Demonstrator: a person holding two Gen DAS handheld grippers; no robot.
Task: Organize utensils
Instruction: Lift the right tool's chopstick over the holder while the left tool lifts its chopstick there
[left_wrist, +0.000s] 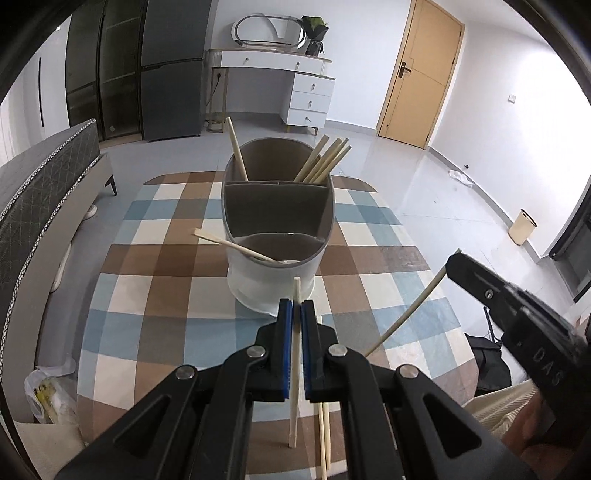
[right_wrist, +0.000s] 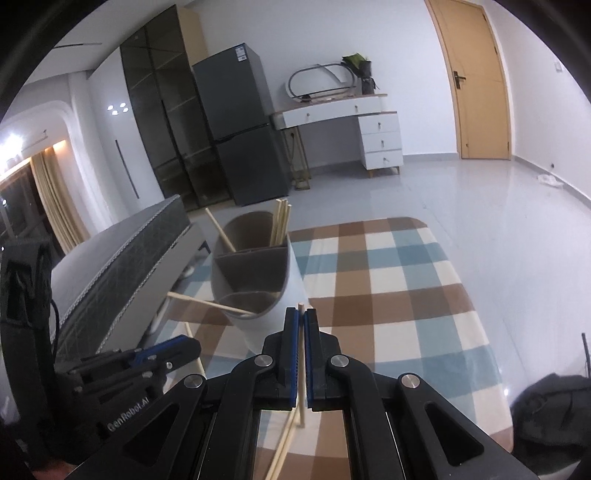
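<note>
Fingers (left_wrist: 284, 343) of the left gripper (left_wrist: 296, 314) and of the right gripper (right_wrist: 300, 321) each pinch one chopstick (left_wrist: 294, 369) near the divided holder (left_wrist: 277, 229) on the table (left_wrist: 147, 280).

Open checked tablecloth (right_wrist: 399, 295) lies right of the utensil holder (left_wrist: 275, 236); a chopstick (left_wrist: 225, 242) juts left from its near compartment, whose middle compartment appears empty.

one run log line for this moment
left hand-held gripper: shut on chopstick | right hand-held gripper: shut on another | holder: ahead
</note>
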